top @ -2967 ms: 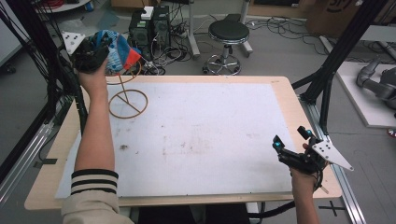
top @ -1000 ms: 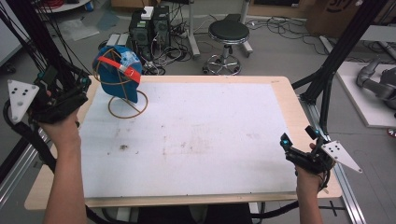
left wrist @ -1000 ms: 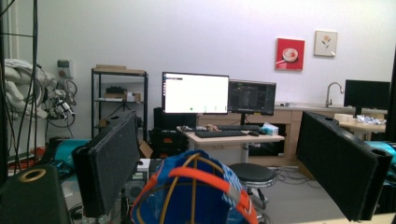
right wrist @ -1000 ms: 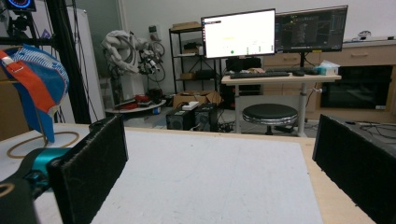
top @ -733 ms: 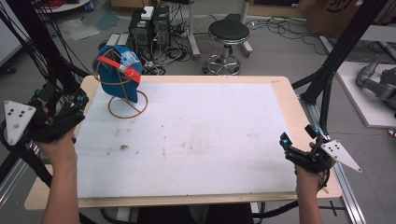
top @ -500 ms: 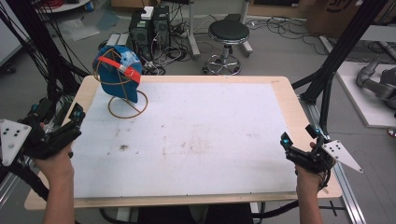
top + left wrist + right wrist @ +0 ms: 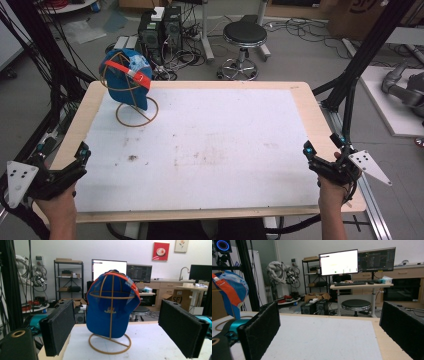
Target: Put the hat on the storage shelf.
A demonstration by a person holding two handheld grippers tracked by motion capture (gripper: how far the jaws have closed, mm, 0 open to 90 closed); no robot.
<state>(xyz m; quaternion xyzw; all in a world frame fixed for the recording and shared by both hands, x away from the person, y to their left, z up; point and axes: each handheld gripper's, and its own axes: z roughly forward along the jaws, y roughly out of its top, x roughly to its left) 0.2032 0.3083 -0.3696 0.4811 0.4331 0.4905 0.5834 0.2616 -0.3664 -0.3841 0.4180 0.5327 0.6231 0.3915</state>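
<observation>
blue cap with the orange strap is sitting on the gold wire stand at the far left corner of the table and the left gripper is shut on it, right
Not quite. The blue cap with the orange strap does sit on the gold wire stand at the far left corner, but the left gripper is open and well clear of it, as the high view and the left gripper view show.

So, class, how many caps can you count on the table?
1: a blue cap hanging on the gold wire stand at the table's far left corner.

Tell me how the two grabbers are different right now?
The left gripper sits at the table's near left corner; the right gripper sits at its near right edge. The left gripper faces the blue cap on its wire stand; the right gripper faces bare table. Both are open and empty.
</observation>
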